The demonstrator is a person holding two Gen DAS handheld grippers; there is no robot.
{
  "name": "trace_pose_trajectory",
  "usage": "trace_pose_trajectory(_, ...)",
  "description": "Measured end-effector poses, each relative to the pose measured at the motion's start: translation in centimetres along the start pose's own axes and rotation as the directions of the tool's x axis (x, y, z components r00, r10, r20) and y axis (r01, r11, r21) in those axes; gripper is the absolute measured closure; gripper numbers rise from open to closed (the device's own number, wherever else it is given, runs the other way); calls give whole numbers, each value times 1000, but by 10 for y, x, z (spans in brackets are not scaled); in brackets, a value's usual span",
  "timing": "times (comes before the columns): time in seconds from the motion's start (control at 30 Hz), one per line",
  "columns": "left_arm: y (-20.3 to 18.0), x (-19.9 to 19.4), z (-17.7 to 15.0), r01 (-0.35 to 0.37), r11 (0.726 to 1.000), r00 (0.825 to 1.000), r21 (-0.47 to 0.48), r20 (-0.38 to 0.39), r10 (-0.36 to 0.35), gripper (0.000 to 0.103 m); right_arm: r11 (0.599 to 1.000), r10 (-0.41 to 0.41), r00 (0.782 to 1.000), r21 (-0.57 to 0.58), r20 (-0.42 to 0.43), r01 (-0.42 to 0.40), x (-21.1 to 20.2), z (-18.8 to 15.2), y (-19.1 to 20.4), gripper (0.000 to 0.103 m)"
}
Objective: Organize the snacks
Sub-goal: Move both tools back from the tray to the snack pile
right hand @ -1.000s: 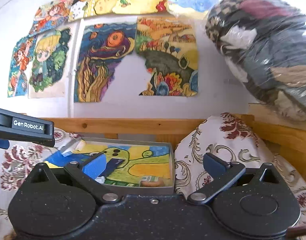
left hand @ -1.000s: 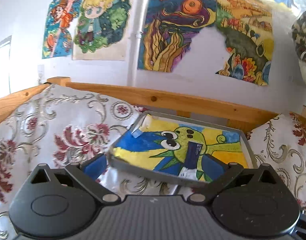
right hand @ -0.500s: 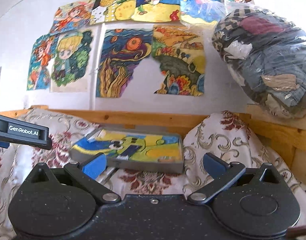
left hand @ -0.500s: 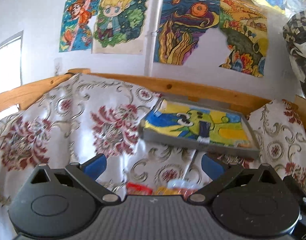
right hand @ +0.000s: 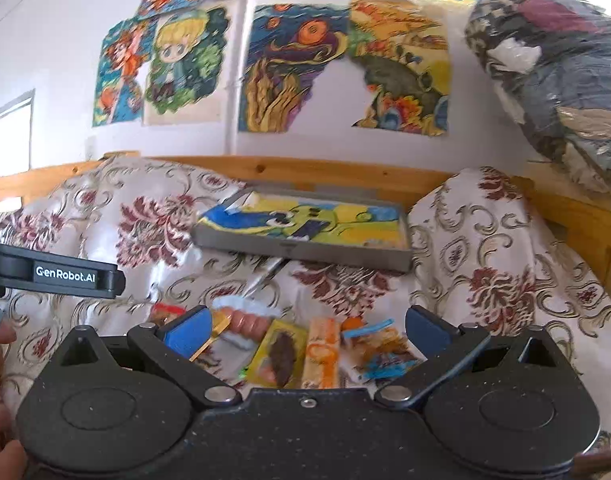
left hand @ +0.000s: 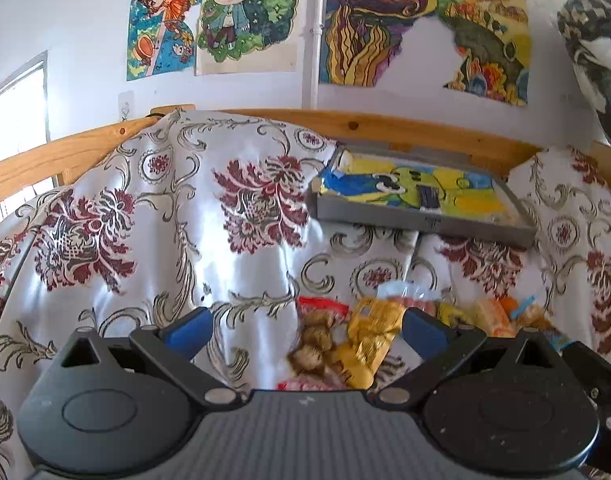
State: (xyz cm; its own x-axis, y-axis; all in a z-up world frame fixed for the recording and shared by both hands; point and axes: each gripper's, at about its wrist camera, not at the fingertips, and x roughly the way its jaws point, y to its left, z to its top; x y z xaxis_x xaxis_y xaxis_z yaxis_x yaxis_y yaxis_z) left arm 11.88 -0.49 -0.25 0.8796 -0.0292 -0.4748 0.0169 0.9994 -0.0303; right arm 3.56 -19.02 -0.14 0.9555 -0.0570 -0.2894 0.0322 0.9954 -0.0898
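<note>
Left view: the left gripper [left hand: 303, 326] is spread wide and holds nothing, above a few blurry snacks [left hand: 345, 340] on the flowery cloth [left hand: 177, 216]. One gray tray [left hand: 421, 220] lies behind them.

Right view: the right gripper [right hand: 305, 330] is spread wide too, over about five snack packets [right hand: 321, 350] near the cloth's front edge.

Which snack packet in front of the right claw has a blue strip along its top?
The rightmost packet: blue strip on top, beside the plain orange packet.

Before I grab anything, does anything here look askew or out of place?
Yes. The grey tray sits tilted on the rumpled floral cloth, its left end raised, a dark packet already inside. The other snacks lie loose in a heap in front of it. Both tongs are open and empty.
</note>
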Motion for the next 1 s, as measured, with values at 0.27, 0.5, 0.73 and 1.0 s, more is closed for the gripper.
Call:
trace_pose_trajectory(0.27, 9, 18, -15, -8, 1000, 998, 18, -57, 9, 1, 1000, -2, 998, -14, -56, 1, 16, -5, 7, 1)
trace_pose_trajectory(0.5, 16, 37, -22, -11, 998, 996, 57, -90, 16, 1, 1000, 24, 995, -18, -99, -26, 33, -9, 11, 1)
trace_pose_trajectory(0.73, 27, 55, -29, -32, 994, 993, 107, -114, 45, 1, 997, 54, 990, -55, -133, -62, 53, -14, 25, 1)
trace_pose_trajectory(1.0, 32, 76, -25, -17, 985, 990, 172, -132, 41, 1, 989, 99, 980, -94, -174, -117, 80, -17, 35, 1)
